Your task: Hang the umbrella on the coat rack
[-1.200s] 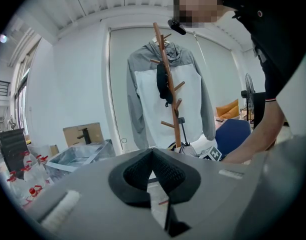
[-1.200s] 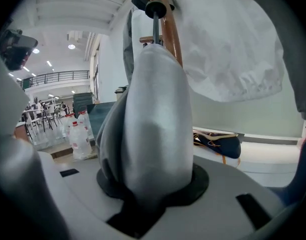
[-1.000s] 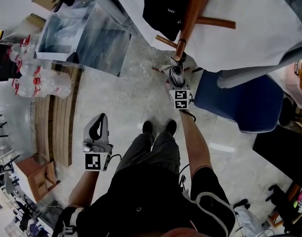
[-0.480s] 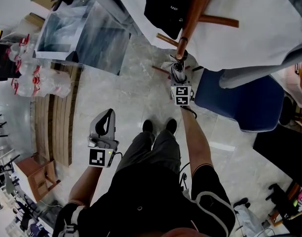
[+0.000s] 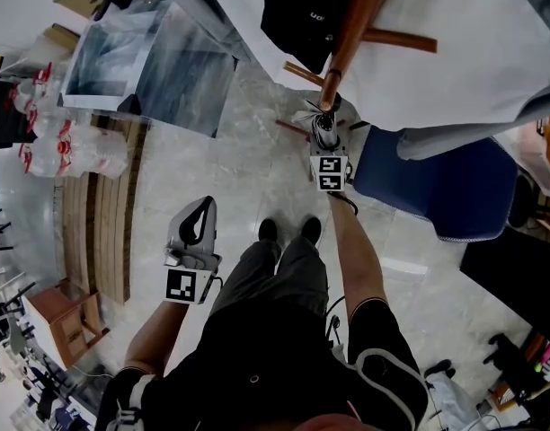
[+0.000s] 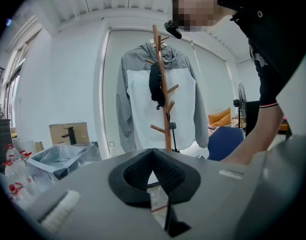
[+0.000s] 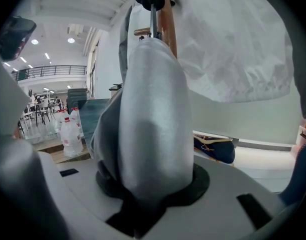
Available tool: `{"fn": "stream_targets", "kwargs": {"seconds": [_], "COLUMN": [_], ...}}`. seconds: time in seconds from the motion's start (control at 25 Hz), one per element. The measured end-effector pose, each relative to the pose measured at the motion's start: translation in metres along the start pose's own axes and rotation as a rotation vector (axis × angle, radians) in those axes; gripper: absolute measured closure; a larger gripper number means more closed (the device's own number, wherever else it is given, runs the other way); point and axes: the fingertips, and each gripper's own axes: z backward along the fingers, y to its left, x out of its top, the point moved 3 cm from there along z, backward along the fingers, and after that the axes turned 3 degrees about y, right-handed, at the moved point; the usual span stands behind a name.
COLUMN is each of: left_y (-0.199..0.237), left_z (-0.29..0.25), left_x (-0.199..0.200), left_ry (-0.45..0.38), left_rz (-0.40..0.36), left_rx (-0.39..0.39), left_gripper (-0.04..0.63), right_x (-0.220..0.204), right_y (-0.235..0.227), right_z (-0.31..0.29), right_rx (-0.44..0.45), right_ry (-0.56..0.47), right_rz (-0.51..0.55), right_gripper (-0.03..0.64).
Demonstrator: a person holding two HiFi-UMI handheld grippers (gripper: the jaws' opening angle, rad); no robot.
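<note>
Umbrella sits in the right gripper, just beside the brown coat rack. The left gripper is well apart from them. In the left gripper view, the claw is pressed together on nothing. In the right gripper view, the claw squeezes the grey umbrella, tip up by the rack.

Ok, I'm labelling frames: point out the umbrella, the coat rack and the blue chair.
umbrella (image 7: 153, 124), right gripper view, folded grey canopy.
coat rack (image 6: 166, 134), left gripper view, wooden pole.
blue chair (image 5: 437, 191), head view, seat.
</note>
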Motion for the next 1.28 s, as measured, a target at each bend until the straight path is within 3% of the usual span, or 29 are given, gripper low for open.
{"fn": "stream_targets", "kwargs": {"seconds": [0.4,0.52,0.68,0.88,1.28], "left_y": [-0.004,-0.006,-0.005,-0.005,-0.007], "left_z": [-0.003,-0.003,-0.002,0.000,0.002], "left_x": [-0.001,0.001,0.001,-0.001,0.003], "left_ry": [-0.013,-0.013,-0.012,-0.011,-0.020], "left_rz": [0.003,-0.001,0.002,0.000,-0.009], "left_rx": [-0.005,-0.004,-0.004,-0.002,-0.005], "left_gripper": [0.595,0.595,0.595,0.595,0.595], "right_x": [0.000,-0.001,0.000,0.001,-0.002], "right_y": [0.000,-0.001,0.003,0.008,0.009], "right_z": [-0.004,-0.004,-0.006,-0.001,0.013], "right_rx": [0.014,0.025,0.043,0.047,0.042], "right_ry": [0.008,0.015,0.021,0.004,-0.003], "right_rz": [-0.019,-0.023,-0.031,-0.020,-0.032], "right_gripper": [0.452,0.393,0.244,0.133,0.098]}}
